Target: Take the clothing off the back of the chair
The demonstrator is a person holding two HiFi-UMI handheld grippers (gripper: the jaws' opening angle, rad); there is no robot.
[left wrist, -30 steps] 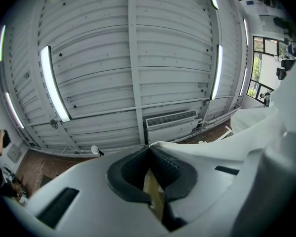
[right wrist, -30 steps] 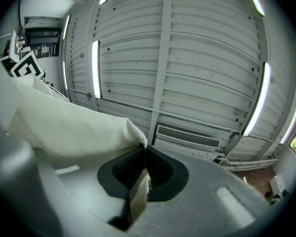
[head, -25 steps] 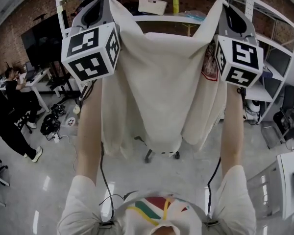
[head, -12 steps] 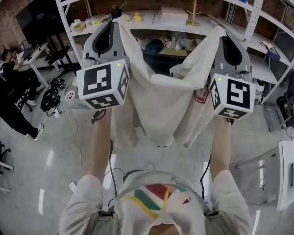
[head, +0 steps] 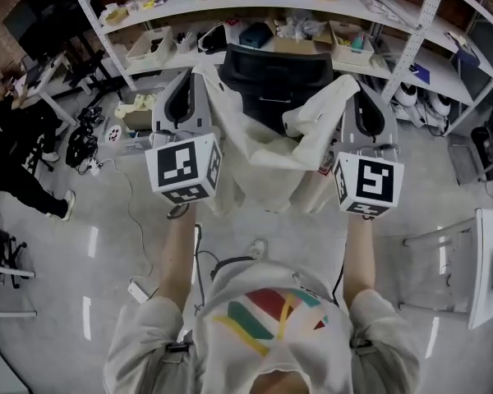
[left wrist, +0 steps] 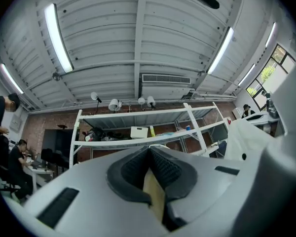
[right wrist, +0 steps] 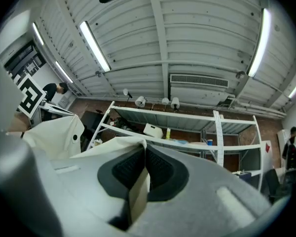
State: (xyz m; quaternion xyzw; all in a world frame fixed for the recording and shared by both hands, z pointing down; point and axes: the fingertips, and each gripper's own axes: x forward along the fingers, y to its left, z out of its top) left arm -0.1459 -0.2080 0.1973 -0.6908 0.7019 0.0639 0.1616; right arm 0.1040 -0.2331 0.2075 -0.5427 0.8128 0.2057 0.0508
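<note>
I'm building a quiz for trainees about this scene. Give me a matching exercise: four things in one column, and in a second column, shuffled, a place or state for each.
Things:
1. cream garment
2. office chair
3. shelving rack
4. bystander in dark clothes

Places or states:
A. at the head view's left edge
B. black, just beyond the cloth
C. pinched in the left tool and the right tool
D. along the back, loaded with boxes and clutter

Pairs: 1-C, 2-B, 3-D, 4-A
</note>
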